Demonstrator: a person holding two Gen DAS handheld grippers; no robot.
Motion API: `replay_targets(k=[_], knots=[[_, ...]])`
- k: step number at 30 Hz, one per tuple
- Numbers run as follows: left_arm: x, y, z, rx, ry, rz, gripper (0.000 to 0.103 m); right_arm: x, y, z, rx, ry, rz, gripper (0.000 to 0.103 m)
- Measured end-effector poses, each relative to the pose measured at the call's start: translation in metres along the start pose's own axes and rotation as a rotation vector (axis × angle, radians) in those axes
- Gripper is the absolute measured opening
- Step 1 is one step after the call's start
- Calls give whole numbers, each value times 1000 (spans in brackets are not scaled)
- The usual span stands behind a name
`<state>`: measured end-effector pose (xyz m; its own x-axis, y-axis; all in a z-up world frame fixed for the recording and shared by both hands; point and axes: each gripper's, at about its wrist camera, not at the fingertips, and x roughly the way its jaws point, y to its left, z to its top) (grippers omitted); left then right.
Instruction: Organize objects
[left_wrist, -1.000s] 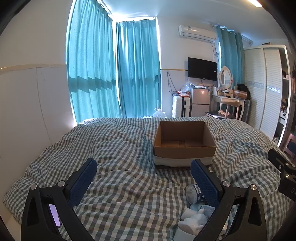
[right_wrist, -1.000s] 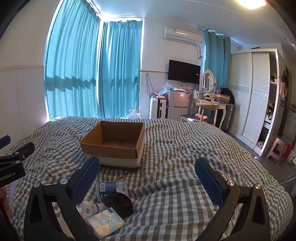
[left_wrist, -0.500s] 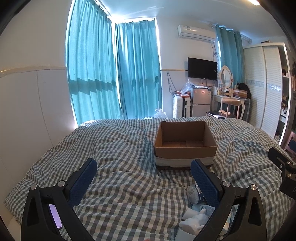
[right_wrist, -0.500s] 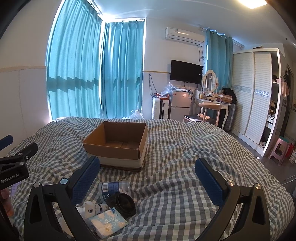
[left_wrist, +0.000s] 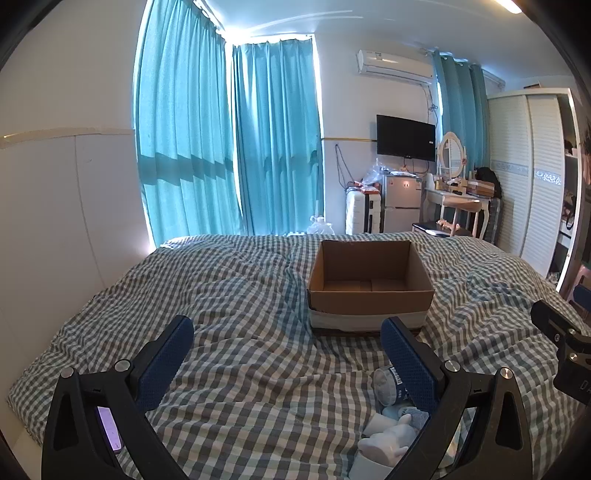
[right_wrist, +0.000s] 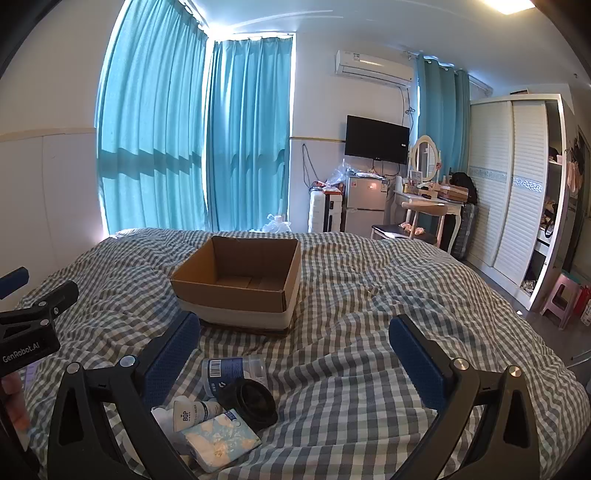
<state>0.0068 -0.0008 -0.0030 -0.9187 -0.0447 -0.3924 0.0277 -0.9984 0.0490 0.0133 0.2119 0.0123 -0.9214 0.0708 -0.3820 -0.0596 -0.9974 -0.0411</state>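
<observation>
An open, empty cardboard box (left_wrist: 370, 291) (right_wrist: 236, 284) stands on the checked bed. Near me lies a small pile: a clear jar with a barcode label (right_wrist: 232, 371) (left_wrist: 386, 382), a black round lid (right_wrist: 251, 400), a white BOP tube (right_wrist: 195, 408), a tissue pack (right_wrist: 221, 439) and a white figurine (left_wrist: 386, 439). My left gripper (left_wrist: 288, 354) is open and empty, its right finger over the pile. My right gripper (right_wrist: 295, 350) is open and empty, its left finger beside the pile.
The checked duvet (left_wrist: 240, 295) covers the whole bed. A white wall panel (left_wrist: 55, 221) runs along the left. Beyond the bed stand teal curtains (right_wrist: 192, 147), a small fridge (right_wrist: 364, 205), a dressing table with chair (right_wrist: 424, 210) and a white wardrobe (right_wrist: 513, 192).
Both views have shifted slightly; the box sits a little lower and closer in frame. Both grippers stay open and empty, and the pile has not moved.
</observation>
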Motion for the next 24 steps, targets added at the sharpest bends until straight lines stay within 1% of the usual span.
replay_targets(k=[24], knots=[[-1,4,-2,-8,-6,8,103,0,5,-3,-10,-2,10,103]])
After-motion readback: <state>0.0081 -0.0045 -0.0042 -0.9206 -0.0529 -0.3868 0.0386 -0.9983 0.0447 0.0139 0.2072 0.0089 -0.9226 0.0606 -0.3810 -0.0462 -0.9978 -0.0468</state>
